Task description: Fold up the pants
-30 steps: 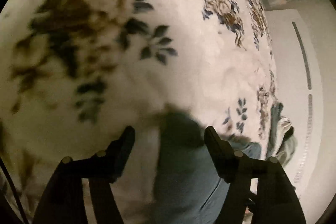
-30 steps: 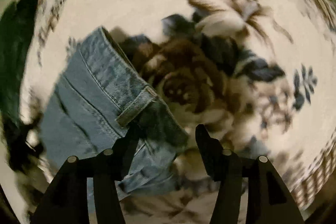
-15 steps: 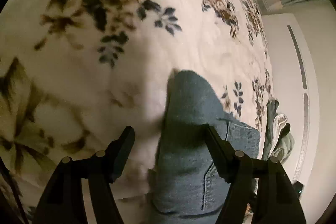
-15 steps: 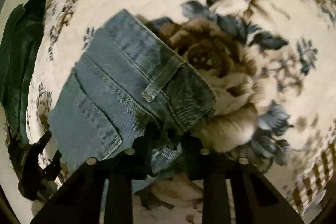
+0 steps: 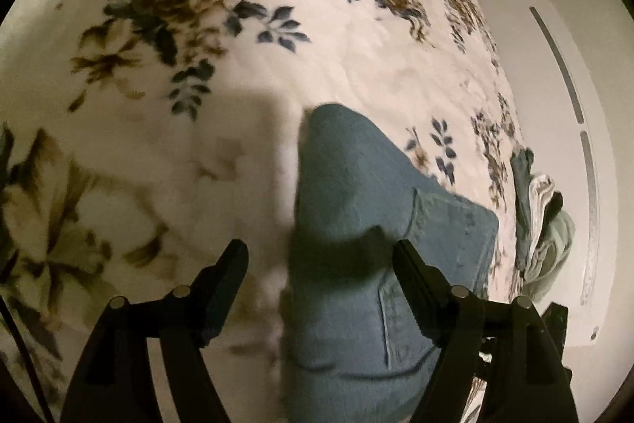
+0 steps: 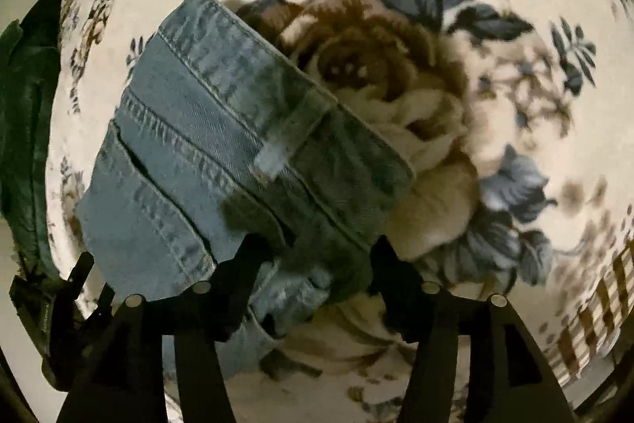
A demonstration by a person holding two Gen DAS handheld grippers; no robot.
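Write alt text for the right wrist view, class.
Folded jeans lie on a floral blanket, waistband and belt loop facing the camera. The right gripper is open, its dark fingers either side of the denim's near corner.

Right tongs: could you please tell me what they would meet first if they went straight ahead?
Most likely the folded jeans: the open right tongs frame the waistband corner, with the floral blanket underneath. Depth is hard to judge.
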